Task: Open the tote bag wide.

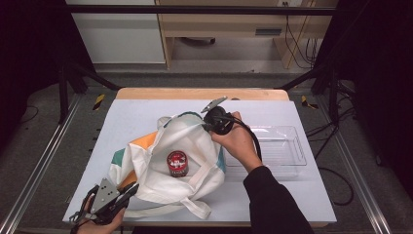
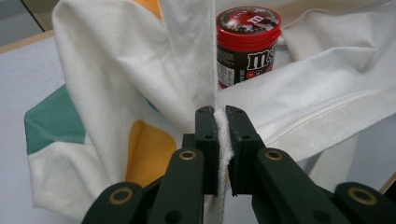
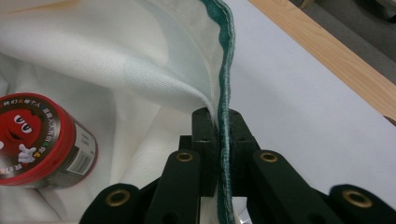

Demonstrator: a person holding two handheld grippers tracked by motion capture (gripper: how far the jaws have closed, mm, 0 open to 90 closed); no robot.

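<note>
Candy jar (image 1: 178,163) half sunk in the tote bag (image 1: 160,146), its base hidden by cloth. Cut by the left edge in the right gripper view. Label print too small to read from above. Left hand (image 1: 100,225) cropped at the bottom edge.

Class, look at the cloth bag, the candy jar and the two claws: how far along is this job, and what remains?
Done, it seems: the candy jar already sits inside the white cloth bag. In hand: the left claw pinches the bag's near edge and the right claw pinches its green-trimmed far rim, holding the mouth open. Left, probably: letting go or lifting the bag. The clear tray beside it looks empty.
</note>
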